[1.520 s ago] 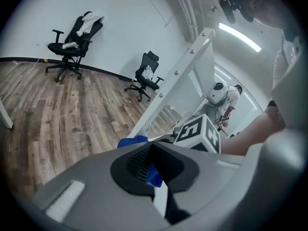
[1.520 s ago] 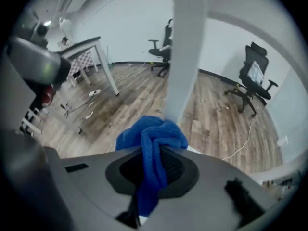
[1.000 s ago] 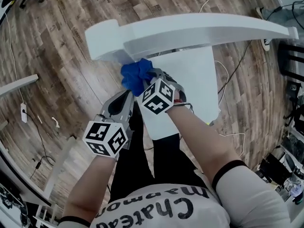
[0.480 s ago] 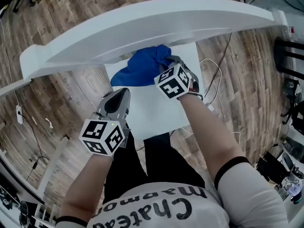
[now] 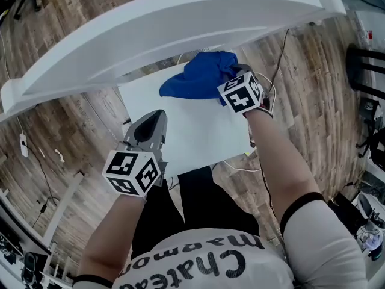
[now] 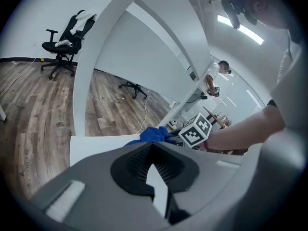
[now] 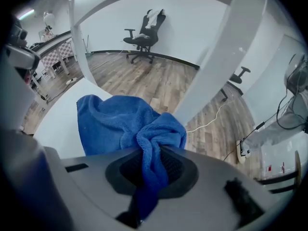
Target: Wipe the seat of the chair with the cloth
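Currently the cloth (image 5: 195,77) – blue, bunched – lies on the far right part of the seat (image 5: 180,137), just below the curved white backrest (image 5: 168,23). One twisted fold of it runs back between the jaws of the right gripper (image 5: 231,80). In the right gripper view those jaws are clenched on that fold (image 7: 149,172), and the rest of the cloth (image 7: 120,121) spreads forward and left onto the white seat surface.

The left gripper (image 5: 153,118) is positioned over the near left part of the seat, well apart from the cloth. In the left gripper view its jaws (image 6: 156,174) are pressed together at the tips with nothing between them; only a thin sliver of white seat shows behind the tips. Contact between this gripper and the seat cannot be determined.

The seat is a flat white panel – bare apart from the cloth. Wood-plank floor (image 5: 90,185) surrounds the chair. A thin cable (image 5: 278,59) runs across the floor to the right of the seat. A black office chair (image 7: 144,28) stands by the far wall.
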`<action>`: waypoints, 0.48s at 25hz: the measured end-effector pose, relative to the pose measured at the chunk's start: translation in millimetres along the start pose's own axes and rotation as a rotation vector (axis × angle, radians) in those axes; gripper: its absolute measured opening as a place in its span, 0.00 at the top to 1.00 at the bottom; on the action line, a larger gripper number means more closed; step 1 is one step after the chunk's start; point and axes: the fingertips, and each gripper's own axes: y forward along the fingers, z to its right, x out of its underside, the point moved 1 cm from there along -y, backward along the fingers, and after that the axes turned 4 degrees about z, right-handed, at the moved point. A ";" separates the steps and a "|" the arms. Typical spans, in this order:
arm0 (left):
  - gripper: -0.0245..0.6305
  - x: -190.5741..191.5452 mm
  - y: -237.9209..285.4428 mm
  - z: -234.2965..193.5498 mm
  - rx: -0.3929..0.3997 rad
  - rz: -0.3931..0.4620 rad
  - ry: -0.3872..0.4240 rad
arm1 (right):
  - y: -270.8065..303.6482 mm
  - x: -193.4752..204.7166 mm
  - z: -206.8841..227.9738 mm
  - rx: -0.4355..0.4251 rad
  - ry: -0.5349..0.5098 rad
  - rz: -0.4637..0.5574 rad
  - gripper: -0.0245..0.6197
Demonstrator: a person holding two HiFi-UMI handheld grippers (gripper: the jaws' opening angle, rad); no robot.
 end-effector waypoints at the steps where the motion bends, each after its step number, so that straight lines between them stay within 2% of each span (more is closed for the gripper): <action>1: 0.95 0.9 0.4 2.6 0.002 0.006 -0.006 | -1.0 4.1 5.3 0.003 -0.003 -0.009 0.90; 4: 0.95 2.0 -2.2 9.4 0.022 0.029 -0.026 | -4.3 18.2 19.5 0.022 -0.017 -0.051 0.90; 7: 0.95 3.4 -12.9 9.8 0.043 0.048 -0.023 | -8.7 39.7 35.2 0.081 -0.030 -0.127 0.90; 9: 0.95 7.1 -22.8 5.1 0.044 0.049 -0.026 | -16.8 57.0 45.9 0.129 0.020 -0.163 0.90; 12: 0.95 14.4 -35.7 -7.7 0.021 0.046 -0.042 | -41.7 65.1 55.4 0.209 0.146 -0.096 0.90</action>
